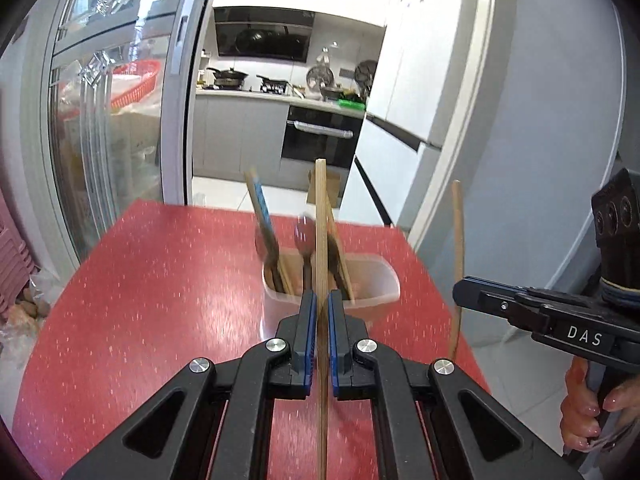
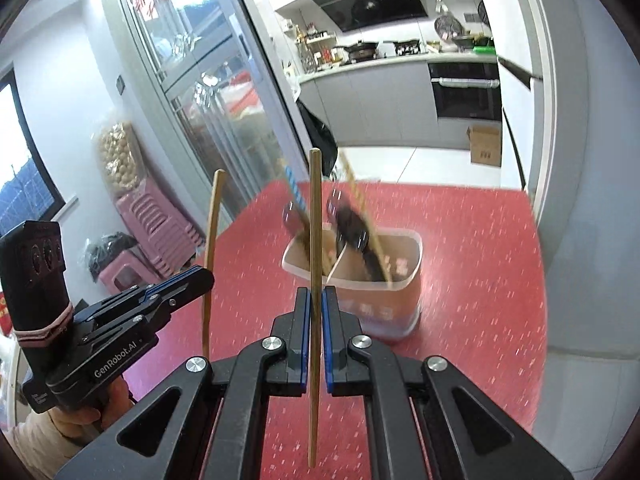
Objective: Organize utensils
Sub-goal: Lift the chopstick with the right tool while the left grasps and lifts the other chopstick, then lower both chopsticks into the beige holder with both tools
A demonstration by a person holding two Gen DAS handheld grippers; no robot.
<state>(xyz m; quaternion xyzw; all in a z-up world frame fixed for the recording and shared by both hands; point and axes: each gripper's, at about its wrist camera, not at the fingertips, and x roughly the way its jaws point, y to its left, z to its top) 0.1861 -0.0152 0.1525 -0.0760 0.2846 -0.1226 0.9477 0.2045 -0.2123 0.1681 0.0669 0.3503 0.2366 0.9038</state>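
Two grippers: left gripper [image 1: 319,312] clamps chopstick [image 1: 321,240] | right gripper [image 2: 316,308] clamps second chopstick [image 2: 314,220] | utensil holder [image 2: 404,280] ahead

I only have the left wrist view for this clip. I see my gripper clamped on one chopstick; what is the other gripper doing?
Observer: The right gripper is shut on its own chopstick, held upright.
Operator: The holder looks like a single tub from here?
Observer: No, the right wrist view shows the utensil holder split by a divider into two compartments.
Operator: Anything beside the table on my left?
Observer: A stack of pink stools, below a dark-framed window.
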